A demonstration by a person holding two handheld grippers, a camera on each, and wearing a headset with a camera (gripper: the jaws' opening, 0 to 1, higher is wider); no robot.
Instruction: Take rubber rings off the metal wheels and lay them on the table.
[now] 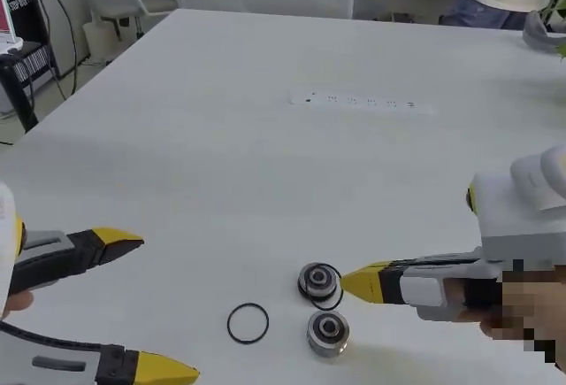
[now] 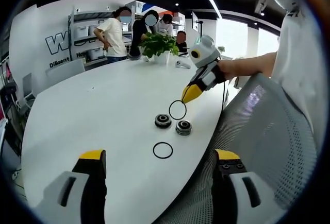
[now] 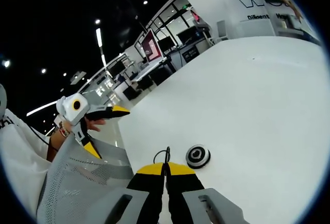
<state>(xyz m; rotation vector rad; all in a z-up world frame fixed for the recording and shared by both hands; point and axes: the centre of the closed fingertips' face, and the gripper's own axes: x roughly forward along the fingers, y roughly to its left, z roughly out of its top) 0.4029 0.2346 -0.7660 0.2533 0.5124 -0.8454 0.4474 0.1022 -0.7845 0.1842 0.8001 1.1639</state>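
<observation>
At a white table [image 1: 265, 155], my right gripper [image 1: 347, 283] has its yellow jaws pressed together on a thin black rubber ring [image 2: 170, 109], pinched at the tips. In the left gripper view the ring hangs as an open loop below those tips, just beside the two metal wheels and seemingly clear of both. From the head view it overlaps the farther wheel [image 1: 317, 281], so I cannot tell there whether it touches. The nearer wheel [image 1: 328, 332] lies flat just beside the farther one, toward me. A second black ring [image 1: 229, 323] lies flat on the table to the left of the nearer wheel, close to it but apart. My left gripper [image 1: 159, 304] is held at the table's near left edge, well apart from the wheels, with its jaws spread wide and nothing between them. In the right gripper view one wheel lies just right of the closed jaws. A white power strip [image 1: 363, 102] sits farther back on the table. People stand beyond the far end beside a potted plant [image 2: 160, 44].
</observation>
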